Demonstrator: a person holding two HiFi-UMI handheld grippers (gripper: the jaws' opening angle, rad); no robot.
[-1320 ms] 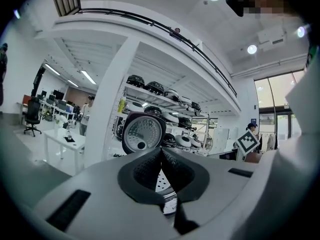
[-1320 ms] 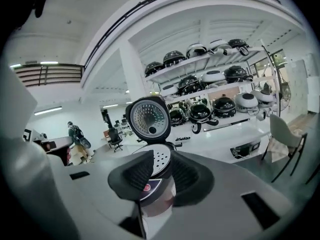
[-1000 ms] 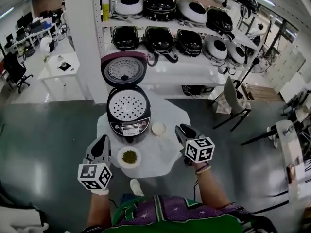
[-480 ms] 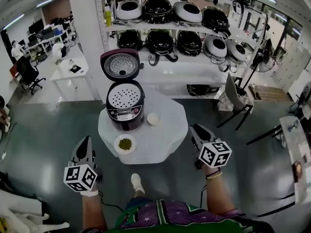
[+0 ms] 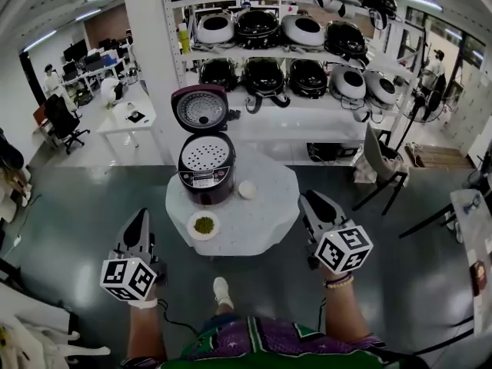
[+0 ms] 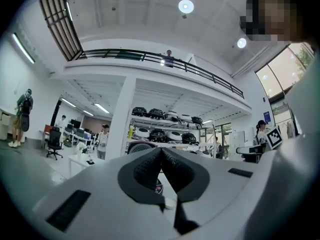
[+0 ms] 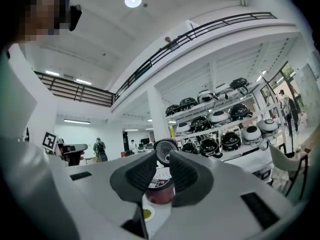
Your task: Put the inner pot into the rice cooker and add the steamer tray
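Note:
The dark red rice cooker (image 5: pixel 206 177) stands on the far left of the white round table (image 5: pixel 257 225), its lid (image 5: pixel 200 108) raised. The white perforated steamer tray (image 5: pixel 205 154) lies in its mouth; the inner pot is hidden beneath. My left gripper (image 5: pixel 141 217) hangs shut and empty, off the table's left edge over the floor. My right gripper (image 5: pixel 307 199) is beside the table's right edge. Its jaws have just been closing, and a narrow gap stays between them with nothing in it. In the right gripper view the cooker (image 7: pixel 161 188) shows through that gap (image 7: pixel 162 171).
A plate of green grains (image 5: pixel 204 225) and a small white bowl (image 5: pixel 247 189) sit on the table in front of the cooker. Shelves (image 5: pixel 307 60) with several rice cookers stand behind. A chair (image 5: pixel 378 171) is at the right, desks and people at the far left.
Both grippers have drawn back from the table toward the person and spread apart. The view has backed away, so table and cooker look smaller. The cooker and tray have not moved.

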